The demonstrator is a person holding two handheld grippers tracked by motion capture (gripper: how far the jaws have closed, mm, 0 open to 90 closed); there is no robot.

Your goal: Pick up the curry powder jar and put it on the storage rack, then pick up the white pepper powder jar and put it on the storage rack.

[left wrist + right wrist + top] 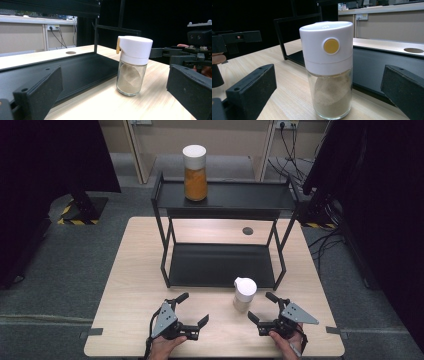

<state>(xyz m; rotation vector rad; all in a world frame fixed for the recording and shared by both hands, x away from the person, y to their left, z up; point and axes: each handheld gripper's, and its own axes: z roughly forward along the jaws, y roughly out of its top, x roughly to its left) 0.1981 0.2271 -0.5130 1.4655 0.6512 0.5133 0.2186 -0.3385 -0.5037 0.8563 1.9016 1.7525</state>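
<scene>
A small glass jar (244,295) with a white lid and pale powder stands upright on the wooden table (135,290), just in front of the black rack (222,265). My right gripper (262,306) is open right beside the jar, whose yellow-buttoned body (328,67) stands between the wide-apart jaws without touching them. My left gripper (194,309) is open too, a short way left of the jar (132,70), with nothing between its jaws. A taller jar of orange powder (195,172) stands on the rack's top shelf.
The rack's lower shelf (75,72) lies flat on the table behind the jar, with thin black legs at each corner. A round hole (247,230) sits in the tabletop behind it. Dark stands and cables flank the table on the floor.
</scene>
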